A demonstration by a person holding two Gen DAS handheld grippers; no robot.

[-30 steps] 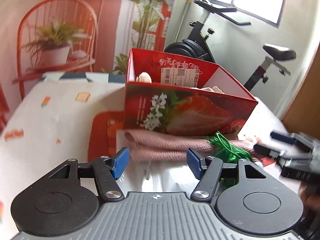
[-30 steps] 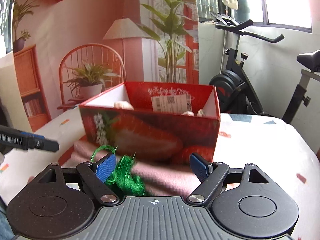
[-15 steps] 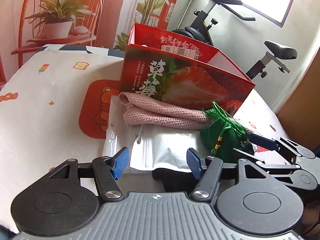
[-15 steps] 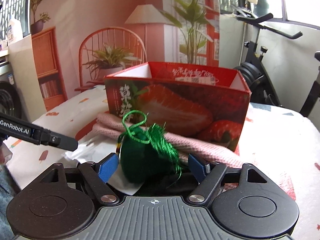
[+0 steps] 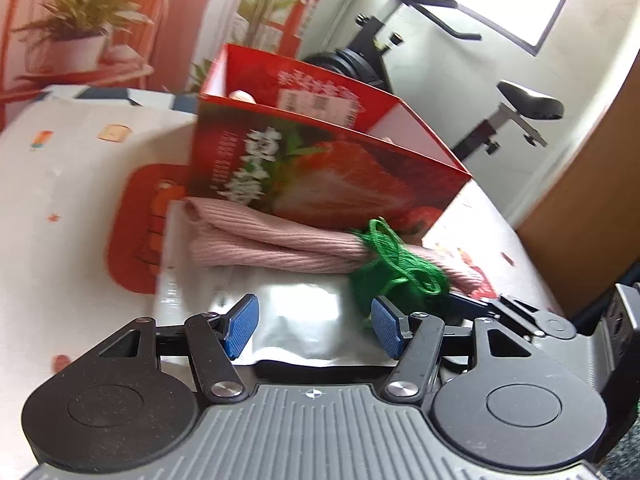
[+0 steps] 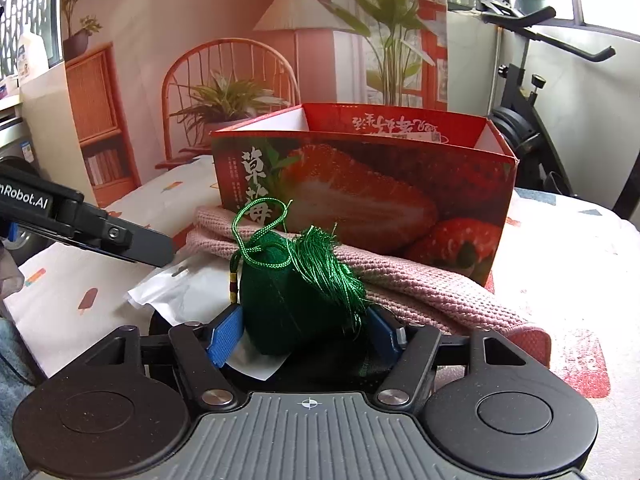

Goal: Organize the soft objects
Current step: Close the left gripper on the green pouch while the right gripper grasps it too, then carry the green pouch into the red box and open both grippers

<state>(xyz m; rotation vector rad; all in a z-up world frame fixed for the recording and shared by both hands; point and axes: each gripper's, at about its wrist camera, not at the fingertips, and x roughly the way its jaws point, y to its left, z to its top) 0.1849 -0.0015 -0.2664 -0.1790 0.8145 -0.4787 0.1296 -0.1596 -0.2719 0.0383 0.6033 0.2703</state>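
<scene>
A green tasselled pouch [image 6: 298, 300] sits between the blue pads of my right gripper [image 6: 306, 336], whose jaws touch its sides. It also shows in the left wrist view [image 5: 394, 276]. Behind it lies a folded pink knitted cloth [image 6: 400, 284] [image 5: 276, 246] against the red strawberry box [image 6: 360, 184] [image 5: 320, 160], which holds pale soft items. My left gripper [image 5: 314, 328] is open and empty over a silvery white bag [image 5: 296, 316]. A dark item lies under the bag.
The table [image 5: 60, 184] has a white printed cloth and an orange mat [image 5: 136, 224]. An exercise bike [image 5: 440, 60] stands behind the box. The left gripper's body [image 6: 80, 220] shows at the left of the right wrist view.
My right gripper has closed in around the green pouch, which now fills the gap between its pads. My left gripper has shifted a little over the bag.
</scene>
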